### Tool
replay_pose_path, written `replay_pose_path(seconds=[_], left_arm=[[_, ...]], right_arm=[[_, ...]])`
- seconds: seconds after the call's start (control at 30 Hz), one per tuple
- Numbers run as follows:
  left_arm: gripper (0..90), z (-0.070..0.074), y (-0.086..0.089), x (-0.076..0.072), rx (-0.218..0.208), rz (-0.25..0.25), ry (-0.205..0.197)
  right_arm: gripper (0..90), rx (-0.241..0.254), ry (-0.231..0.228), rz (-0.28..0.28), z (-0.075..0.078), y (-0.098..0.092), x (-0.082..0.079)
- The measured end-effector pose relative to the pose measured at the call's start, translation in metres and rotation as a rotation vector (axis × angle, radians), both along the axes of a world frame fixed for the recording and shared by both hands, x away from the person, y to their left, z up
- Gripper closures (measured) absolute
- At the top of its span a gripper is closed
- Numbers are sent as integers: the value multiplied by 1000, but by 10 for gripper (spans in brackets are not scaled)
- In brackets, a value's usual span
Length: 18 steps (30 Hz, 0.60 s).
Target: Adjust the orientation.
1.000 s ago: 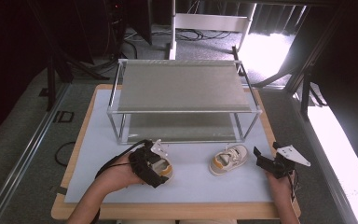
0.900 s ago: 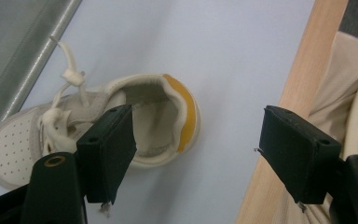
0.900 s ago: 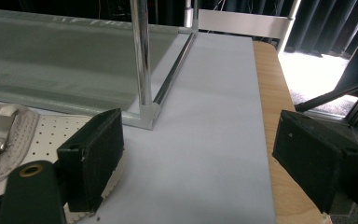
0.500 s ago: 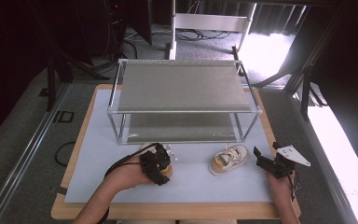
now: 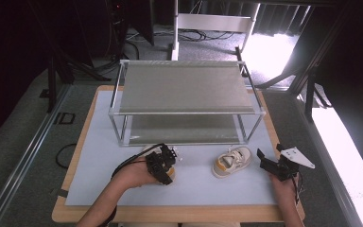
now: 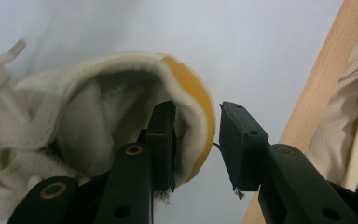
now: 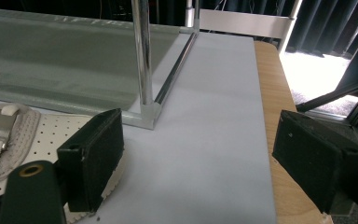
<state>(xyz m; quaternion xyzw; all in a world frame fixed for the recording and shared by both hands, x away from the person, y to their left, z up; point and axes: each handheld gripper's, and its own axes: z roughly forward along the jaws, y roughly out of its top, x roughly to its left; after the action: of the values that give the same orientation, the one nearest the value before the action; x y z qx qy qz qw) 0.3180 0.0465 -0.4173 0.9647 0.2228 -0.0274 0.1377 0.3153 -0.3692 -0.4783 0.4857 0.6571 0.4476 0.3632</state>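
A small white shoe with a yellow heel [image 6: 98, 116] lies on the white mat in front of the rack, and in the high view the shoe [image 5: 172, 153] is largely covered by my left gripper [image 5: 162, 166]. My left gripper [image 6: 198, 112] has just been closing. One jaw is inside the shoe's opening and the other is outside the heel, with a thin gap showing. A second white shoe [image 5: 231, 161] lies to the right, and its sole [image 7: 9, 135] sits beside my right gripper [image 7: 198, 140]. That right gripper [image 5: 263, 163] stands wide open with nothing in it.
A two-tier metal rack [image 5: 184, 112] stands at the back of the mat, and its corner post [image 7: 142, 56] is close ahead of the right gripper. The wooden table edge [image 6: 326, 93] runs next to the left hand. A sleeve shows at the right in the left gripper view.
My left gripper has shifted slightly right and down over the left shoe, and its jaws have narrowed around the heel. The right gripper and the right shoe have not moved.
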Motion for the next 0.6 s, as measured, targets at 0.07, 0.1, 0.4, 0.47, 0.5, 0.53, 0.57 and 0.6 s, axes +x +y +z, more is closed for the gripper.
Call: replay_pose_path(seconds=[0.07,0.1,0.4,0.47,0.5,0.53,0.57,0.6], left_arm=[[647,1,-2,1,-13,8,13],[647,1,-3,2,-11,2,12],[735,0,-8,7,7,-22,14],[744,0,-7,6,-1,-44,10],[749,0,-7,5,4,-63,7],[753,0,-8,4,1,-74,5],[759,1,-9,3,1,-96,5],[760,1,-9,3,1,-96,5]], right_arm=[[159,-2,0,-1,0,0,0],[159,-2,0,-1,0,0,0],[158,1,0,0,0,0,0],[159,1,2,1,0,0,0],[158,1,1,1,0,0,0],[159,0,2,1,0,0,0],[159,0,1,1,0,0,0],[159,0,1,1,0,0,0]])
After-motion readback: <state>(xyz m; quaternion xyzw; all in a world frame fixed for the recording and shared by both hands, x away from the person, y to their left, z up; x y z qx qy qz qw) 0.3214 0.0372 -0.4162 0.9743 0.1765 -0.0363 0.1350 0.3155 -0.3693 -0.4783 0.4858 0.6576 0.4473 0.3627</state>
